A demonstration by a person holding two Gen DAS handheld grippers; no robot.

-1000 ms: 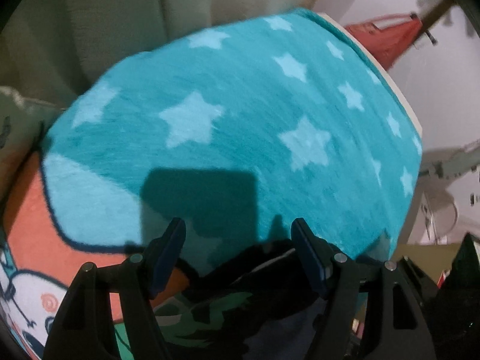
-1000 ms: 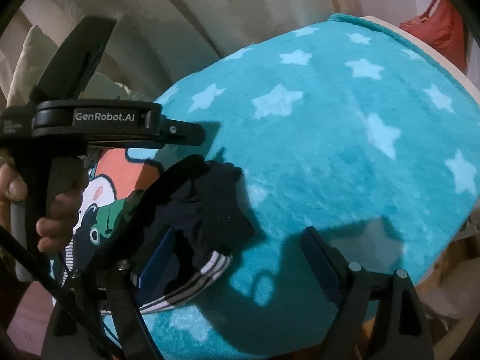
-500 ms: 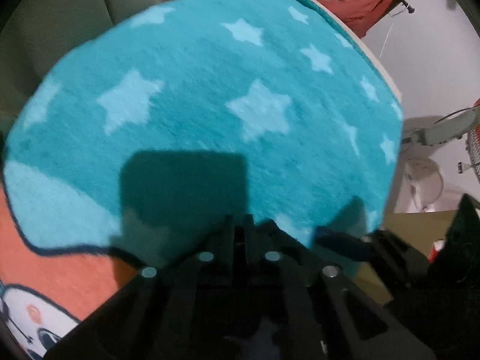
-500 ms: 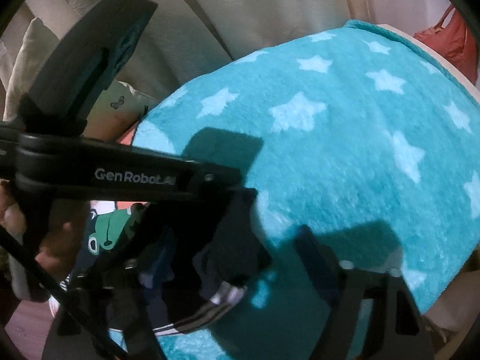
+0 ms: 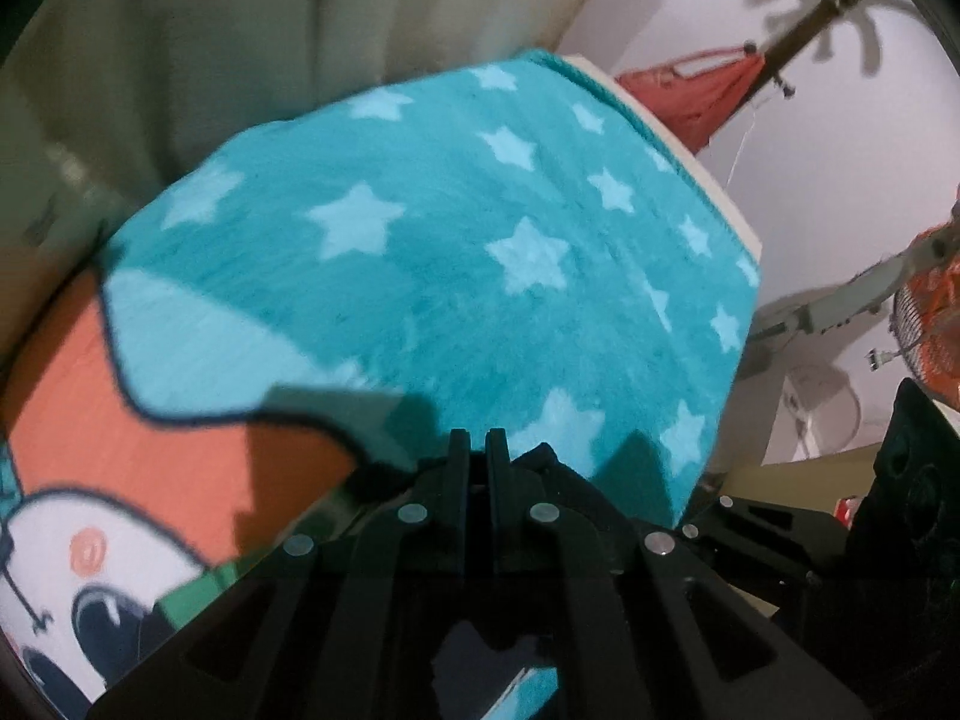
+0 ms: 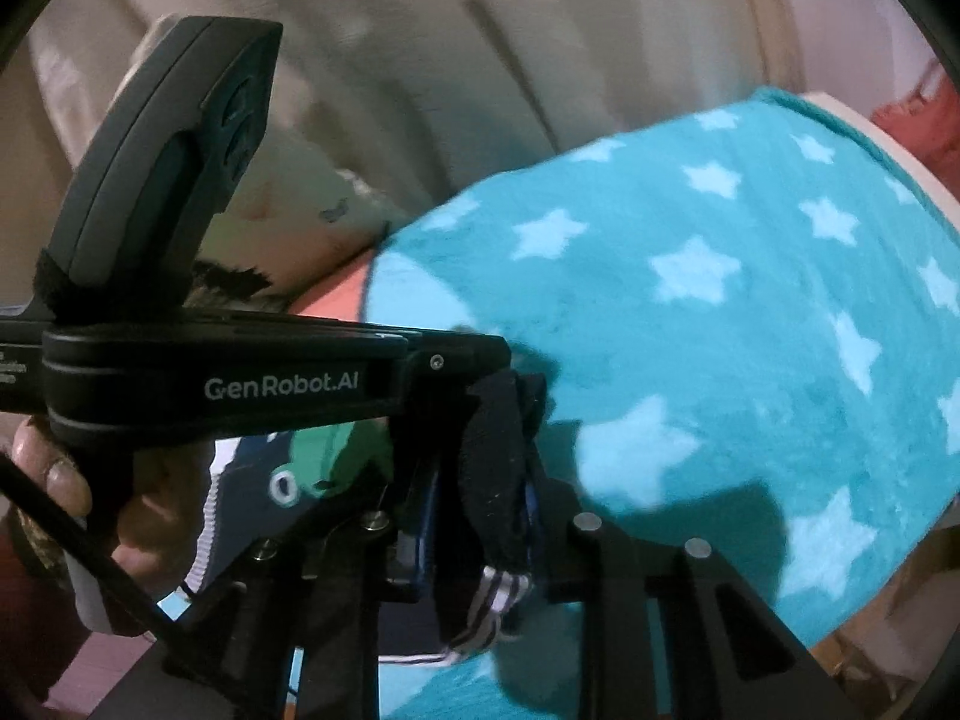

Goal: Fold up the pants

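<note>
The right tool (image 6: 480, 480), wide apart 1 second ago, now pinches the dark pants (image 6: 498, 456). The left tool (image 5: 474, 450) has also closed on them. Both sit low over the star blanket (image 5: 450, 276).

Wide teal star blanket (image 5: 456, 300) lying bare ahead of both grippers, curtain (image 6: 480, 60) walling its far side, pillow (image 6: 324, 192) at the far left, left gripper (image 6: 456, 396) crossing close before the right gripper (image 6: 480, 480), fan (image 5: 924, 330) off the right edge
</note>
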